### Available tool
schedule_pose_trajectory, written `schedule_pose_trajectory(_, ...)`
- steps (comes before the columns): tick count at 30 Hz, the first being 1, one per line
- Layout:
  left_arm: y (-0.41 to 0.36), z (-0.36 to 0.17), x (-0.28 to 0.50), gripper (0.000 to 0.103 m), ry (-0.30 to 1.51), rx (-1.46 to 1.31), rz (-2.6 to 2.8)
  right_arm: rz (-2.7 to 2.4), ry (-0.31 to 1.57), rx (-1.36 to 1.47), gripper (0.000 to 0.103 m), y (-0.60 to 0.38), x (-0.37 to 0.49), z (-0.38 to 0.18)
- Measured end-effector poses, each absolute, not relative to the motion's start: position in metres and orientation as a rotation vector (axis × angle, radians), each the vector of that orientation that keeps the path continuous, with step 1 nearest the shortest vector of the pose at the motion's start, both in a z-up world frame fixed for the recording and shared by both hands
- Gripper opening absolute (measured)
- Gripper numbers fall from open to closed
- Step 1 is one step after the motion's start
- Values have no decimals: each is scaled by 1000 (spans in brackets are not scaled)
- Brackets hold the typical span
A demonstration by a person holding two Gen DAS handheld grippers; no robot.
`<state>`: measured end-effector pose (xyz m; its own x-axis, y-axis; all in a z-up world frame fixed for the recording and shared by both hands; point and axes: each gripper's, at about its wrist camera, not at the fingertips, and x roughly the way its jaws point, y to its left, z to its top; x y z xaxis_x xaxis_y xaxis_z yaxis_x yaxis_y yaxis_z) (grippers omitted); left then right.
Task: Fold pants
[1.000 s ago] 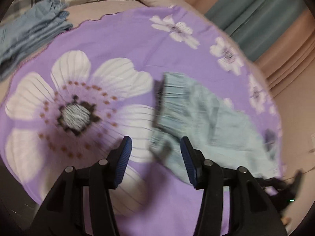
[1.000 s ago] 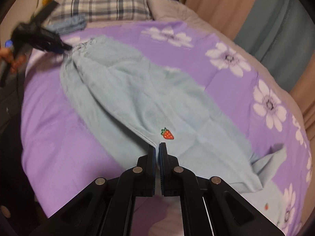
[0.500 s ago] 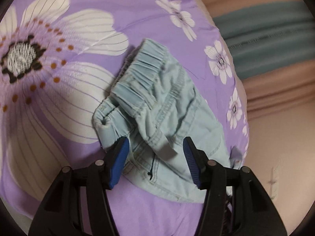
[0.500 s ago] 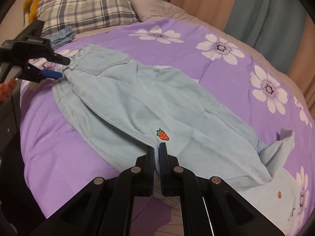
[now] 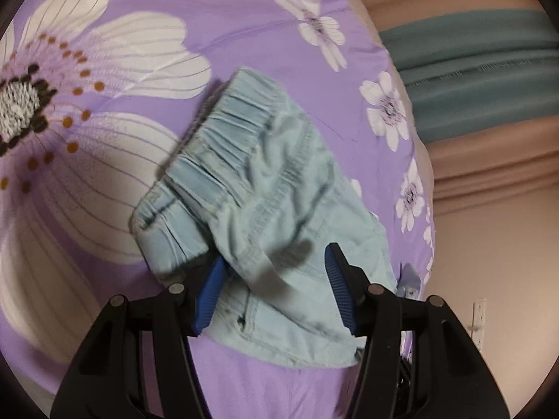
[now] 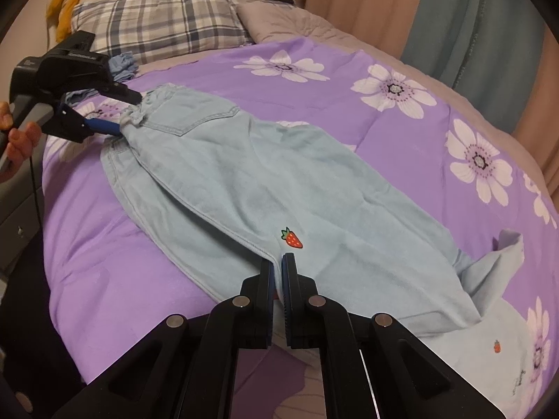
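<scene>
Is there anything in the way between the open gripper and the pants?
No, nothing visible. The left hand-held gripper already has the waistband end of the pants between its open fingers, on the purple blanket.

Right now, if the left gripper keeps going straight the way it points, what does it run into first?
Most likely the pants: the left gripper is open with their bunched waistband end already between its fingers, so it would push into that denim first, then the purple bedspread beneath it.
</scene>
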<state>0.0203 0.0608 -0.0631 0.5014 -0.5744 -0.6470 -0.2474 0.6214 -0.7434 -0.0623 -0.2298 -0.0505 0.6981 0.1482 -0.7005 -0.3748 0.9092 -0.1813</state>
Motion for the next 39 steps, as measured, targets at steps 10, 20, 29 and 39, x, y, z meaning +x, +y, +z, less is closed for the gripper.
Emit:
schedule_pose_trajectory(10, 73, -35, -12, 12, 939, -842, -182, 308, 707, -336, 4, -228, -75, -40)
schedule_pose_trajectory(20, 70, -53, -27, 12, 986, -820, -167, 303, 731, -370, 4, -225, -92, -48)
schedule_pose_trajectory(29, 74, -56, -33, 24, 1036, -786, -156, 303, 783, -412, 4, -220, -90, -65)
schedule_pose_trajectory(39, 31, -10, -31, 29, 923, -620, -288, 327, 760, -113, 4, -247, -82, -34)
